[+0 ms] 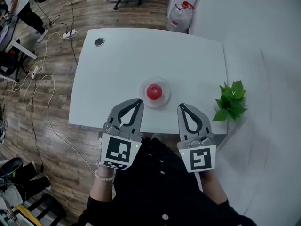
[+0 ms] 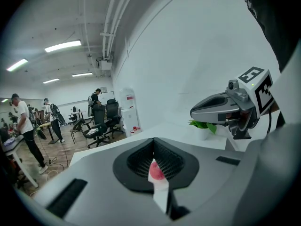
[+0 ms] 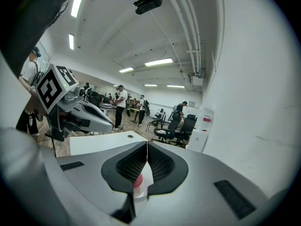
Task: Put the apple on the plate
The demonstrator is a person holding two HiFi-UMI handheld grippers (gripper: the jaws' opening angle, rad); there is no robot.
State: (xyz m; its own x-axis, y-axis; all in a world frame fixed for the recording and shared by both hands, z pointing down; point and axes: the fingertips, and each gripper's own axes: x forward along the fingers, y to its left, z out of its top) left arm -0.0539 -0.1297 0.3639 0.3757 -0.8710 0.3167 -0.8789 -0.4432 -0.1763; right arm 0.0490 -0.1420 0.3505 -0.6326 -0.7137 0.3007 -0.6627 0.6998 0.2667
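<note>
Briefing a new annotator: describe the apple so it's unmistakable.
Start at the white table. Near its front edge sits a pale round plate; the apple on it is the table's only red thing, left of the green plant.

- From the head we looked steeply down on the white table, its near edge close below us.
- The camera on the left gripper looked low along its own jaws across the table, toward the office chairs.
- The camera on the right gripper faced the same way.
- All three views shared the apple on its plate.
</note>
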